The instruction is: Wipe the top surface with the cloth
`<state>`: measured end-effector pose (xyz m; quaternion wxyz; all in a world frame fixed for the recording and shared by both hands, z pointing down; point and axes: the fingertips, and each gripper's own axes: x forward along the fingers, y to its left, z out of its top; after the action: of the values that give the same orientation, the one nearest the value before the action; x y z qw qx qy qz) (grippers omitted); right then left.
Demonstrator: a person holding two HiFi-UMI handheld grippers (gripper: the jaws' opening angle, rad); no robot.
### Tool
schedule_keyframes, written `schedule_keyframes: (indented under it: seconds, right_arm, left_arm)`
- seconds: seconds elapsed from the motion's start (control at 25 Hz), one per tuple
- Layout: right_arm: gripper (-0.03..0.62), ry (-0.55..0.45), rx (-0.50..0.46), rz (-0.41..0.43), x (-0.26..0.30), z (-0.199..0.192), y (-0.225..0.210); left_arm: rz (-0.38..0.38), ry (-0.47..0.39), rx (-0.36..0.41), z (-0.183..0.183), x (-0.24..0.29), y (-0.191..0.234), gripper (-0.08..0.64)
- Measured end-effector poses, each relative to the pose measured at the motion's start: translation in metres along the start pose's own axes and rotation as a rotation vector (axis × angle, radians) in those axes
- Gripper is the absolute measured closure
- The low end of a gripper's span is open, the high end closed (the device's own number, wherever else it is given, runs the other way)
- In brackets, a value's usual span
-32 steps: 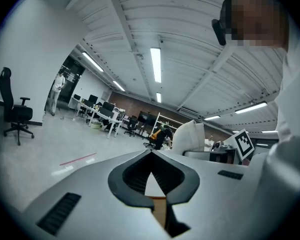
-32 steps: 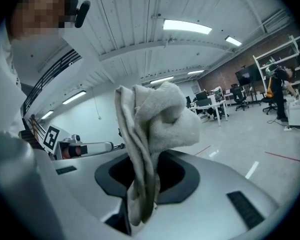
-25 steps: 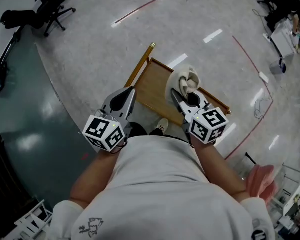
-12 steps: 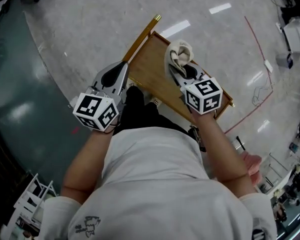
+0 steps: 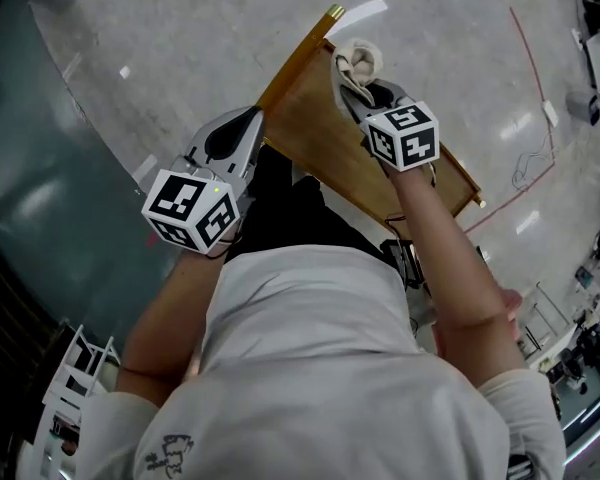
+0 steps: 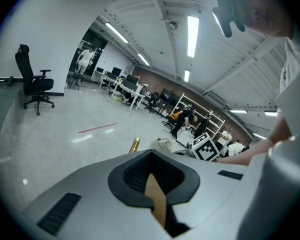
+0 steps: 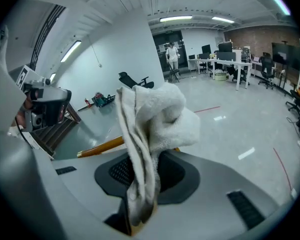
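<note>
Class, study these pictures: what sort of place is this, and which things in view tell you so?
Probably a large open-plan office or lab hall: a black wheeled office chair on a polished pale grey floor, rows of white desks under long ceiling strip lights, and metal shelving racks.

Glossy grey floor (image 5: 180, 28), office chair (image 6: 35, 83)

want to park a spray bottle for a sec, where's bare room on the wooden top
Bare wood lies on the wooden top between the left tool and the right tool. The far end is crowded: the cloth in the right tool takes it up. A narrow strip also shows at the corner right of that tool.
</note>
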<state>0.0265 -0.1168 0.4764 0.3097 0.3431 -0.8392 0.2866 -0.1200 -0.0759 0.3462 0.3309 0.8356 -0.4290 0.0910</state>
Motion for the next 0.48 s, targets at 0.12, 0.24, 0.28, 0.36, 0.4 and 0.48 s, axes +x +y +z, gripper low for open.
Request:
schedule_keyframes:
  seconds: [0.12, 0.24, 0.28, 0.36, 0.4, 0.48]
  right_arm:
    - [0.491, 0.052, -0.018, -0.006, 0.031, -0.008, -0.015]
    - [0.491, 0.105, -0.025, -0.025, 0.062, -0.018, -0.032]
    - [0.491, 0.125, -0.030, -0.031, 0.072, -0.022, -0.037]
    - [0.491, 0.163, -0.042, -0.044, 0.093, -0.029, -0.047]
    - [0.491, 0.181, -0.046, -0.052, 0.103, -0.032, -0.053]
    - [0.491, 0.219, -0.039, -0.072, 0.118, -0.042, -0.064]
  left_arm:
    - [-0.011, 0.014, -0.005, -0.001, 0.006, 0.011, 0.552]
    - [-0.025, 0.034, -0.020, -0.005, 0.013, 0.020, 0.554]
    - [-0.028, 0.040, -0.024, -0.006, 0.015, 0.024, 0.554]
    - [-0.036, 0.050, -0.028, -0.007, 0.020, 0.032, 0.552]
    - [-0.041, 0.054, -0.030, -0.008, 0.023, 0.035, 0.552]
    - [-0.050, 0.066, -0.037, -0.010, 0.028, 0.039, 0.554]
